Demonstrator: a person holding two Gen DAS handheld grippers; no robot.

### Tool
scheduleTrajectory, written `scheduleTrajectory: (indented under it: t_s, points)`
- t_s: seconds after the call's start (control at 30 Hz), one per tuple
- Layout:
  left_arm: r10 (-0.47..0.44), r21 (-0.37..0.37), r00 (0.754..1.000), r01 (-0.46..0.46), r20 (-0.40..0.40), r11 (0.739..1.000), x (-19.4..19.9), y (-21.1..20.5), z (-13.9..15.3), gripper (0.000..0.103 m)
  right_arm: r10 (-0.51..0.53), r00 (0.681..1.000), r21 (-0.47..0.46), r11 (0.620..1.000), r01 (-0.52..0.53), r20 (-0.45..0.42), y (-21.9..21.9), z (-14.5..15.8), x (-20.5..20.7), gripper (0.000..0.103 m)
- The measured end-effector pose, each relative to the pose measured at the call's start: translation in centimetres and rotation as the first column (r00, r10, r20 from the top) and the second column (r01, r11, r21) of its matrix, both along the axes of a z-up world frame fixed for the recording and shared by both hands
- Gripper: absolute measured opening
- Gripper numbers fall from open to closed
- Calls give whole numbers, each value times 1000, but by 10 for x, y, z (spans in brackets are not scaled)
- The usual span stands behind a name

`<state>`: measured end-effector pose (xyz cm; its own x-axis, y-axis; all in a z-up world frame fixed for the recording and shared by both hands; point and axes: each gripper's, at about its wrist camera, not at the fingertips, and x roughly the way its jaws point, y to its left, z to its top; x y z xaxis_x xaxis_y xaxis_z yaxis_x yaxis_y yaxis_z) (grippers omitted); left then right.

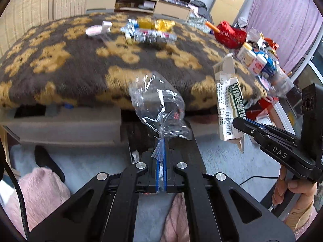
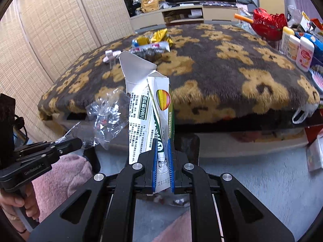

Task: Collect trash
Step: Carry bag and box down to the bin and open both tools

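Observation:
My left gripper (image 1: 161,151) is shut on a crumpled clear plastic wrapper (image 1: 159,102) and holds it in the air in front of the table edge. My right gripper (image 2: 162,147) is shut on an opened white and green paper box (image 2: 149,109), held upright; the box also shows in the left wrist view (image 1: 228,104). The wrapper shows in the right wrist view (image 2: 105,115) just left of the box. More trash lies far on the table: foil and yellow wrappers (image 1: 151,30), a small white packet (image 1: 94,30).
A low table under a brown and yellow furry cover (image 2: 222,76) fills the middle. A red foil bag (image 2: 268,24) and several bottles (image 2: 298,50) stand at its right end. A TV cabinet (image 2: 181,14) stands behind. Grey floor and pink slippers (image 2: 66,173) lie below.

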<state>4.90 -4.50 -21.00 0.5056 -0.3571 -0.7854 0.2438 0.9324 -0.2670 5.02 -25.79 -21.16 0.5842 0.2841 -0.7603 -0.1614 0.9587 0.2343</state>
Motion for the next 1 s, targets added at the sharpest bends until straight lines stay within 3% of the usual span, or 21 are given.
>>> scheduleTrajectory:
  t_s: [0.6, 1.0]
  points:
    - [-48, 41, 974, 58, -222, 997, 11, -28, -105, 1, -26, 973, -7, 1000, 25, -230, 2, -91, 7, 12]
    - [-48, 34, 955, 61, -291, 998, 30, -26, -131, 4, -41, 952, 23, 998, 50, -304, 5, -122, 33, 14]
